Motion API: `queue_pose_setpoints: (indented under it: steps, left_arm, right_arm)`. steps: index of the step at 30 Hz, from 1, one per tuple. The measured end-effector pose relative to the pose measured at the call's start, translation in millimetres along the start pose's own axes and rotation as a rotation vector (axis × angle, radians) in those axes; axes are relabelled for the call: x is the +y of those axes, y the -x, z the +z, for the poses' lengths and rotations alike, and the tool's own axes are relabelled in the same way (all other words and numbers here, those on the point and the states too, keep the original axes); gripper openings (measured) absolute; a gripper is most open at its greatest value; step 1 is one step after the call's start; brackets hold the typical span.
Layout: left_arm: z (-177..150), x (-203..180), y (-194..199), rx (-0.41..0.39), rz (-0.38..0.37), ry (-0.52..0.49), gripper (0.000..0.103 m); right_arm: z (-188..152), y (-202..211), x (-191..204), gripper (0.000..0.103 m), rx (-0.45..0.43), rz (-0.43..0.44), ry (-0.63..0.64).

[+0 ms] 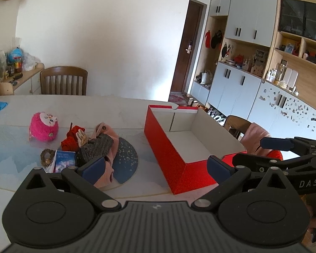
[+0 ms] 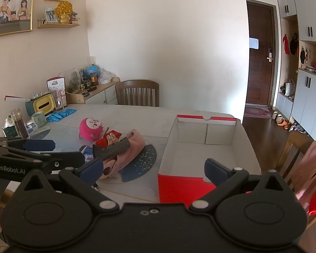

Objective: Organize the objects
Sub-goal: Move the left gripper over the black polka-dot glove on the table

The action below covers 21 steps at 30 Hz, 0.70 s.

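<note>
Both claws, left (image 1: 155,168) and right (image 2: 152,170), spread and empty; pink plush (image 1: 43,129) looks light, squashy — pinch mid-body.

Both grippers are black, with navy-padded fingers (image 1: 92,169), silver pivot screws and white side lettering.

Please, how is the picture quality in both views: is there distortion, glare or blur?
Left wrist view: strong fisheye bending, the cabinets lean and the table edge curves; daylight gives a pale sheen on the tabletop; the red box is sharp. Right wrist view: same bending at the door, dark corners, the white wall evenly bright, no motion blur.
</note>
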<state>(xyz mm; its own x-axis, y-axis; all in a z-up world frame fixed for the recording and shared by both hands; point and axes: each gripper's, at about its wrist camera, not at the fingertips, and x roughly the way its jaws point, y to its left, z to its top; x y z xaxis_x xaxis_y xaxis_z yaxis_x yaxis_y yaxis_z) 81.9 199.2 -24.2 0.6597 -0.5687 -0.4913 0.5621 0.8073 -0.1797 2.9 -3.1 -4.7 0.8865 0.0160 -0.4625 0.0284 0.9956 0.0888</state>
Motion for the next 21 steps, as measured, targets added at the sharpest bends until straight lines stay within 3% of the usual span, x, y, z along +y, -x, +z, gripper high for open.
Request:
queue_pose_setpoints:
  steps: [13, 21]
  left_arm:
    - [0.6, 3.0, -6.8, 0.006, 0.004, 0.017, 0.103]
    - [6.5, 33.7, -25.6, 0.045, -0.029, 0.066, 0.103]
  right_arm:
    - [5.4, -10.5, -3.4, 0.102, 0.007, 0.007, 0.006]
    - [12.8, -37.1, 3.6, 0.102, 0.044, -0.026, 0.004]
